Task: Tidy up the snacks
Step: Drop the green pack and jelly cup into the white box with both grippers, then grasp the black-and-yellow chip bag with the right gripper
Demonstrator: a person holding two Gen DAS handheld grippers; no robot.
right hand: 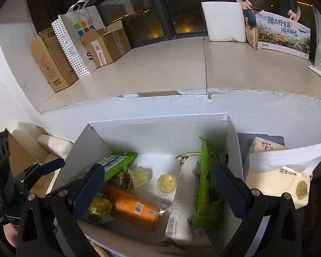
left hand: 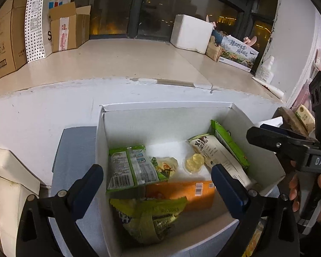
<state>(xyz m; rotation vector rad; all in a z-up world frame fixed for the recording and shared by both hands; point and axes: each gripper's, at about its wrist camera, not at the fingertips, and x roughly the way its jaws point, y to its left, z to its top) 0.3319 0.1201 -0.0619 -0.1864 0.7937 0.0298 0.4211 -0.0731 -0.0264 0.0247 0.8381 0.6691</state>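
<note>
A white open box (left hand: 100, 141) holds several snacks: a green packet (left hand: 128, 167), an orange packet (left hand: 182, 194), a yellow-green bag (left hand: 152, 216), a white packet (left hand: 222, 158), a green packet at the right wall (left hand: 231, 143) and a small yellow cup (left hand: 193, 162). My left gripper (left hand: 157, 182) is open and empty above the box. My right gripper (right hand: 159, 184) is open and empty over the same box (right hand: 233, 147), above the orange packet (right hand: 134, 207) and white packet (right hand: 184, 197). It also shows in the left wrist view (left hand: 276, 137).
A cream bag (right hand: 274, 171) with white paper stands right of the box. Cardboard boxes (left hand: 4, 38) and a paper bag (right hand: 79, 36) line the ledge's left side. A white foam box (left hand: 191, 34) and a printed carton (right hand: 282, 36) stand at the back right.
</note>
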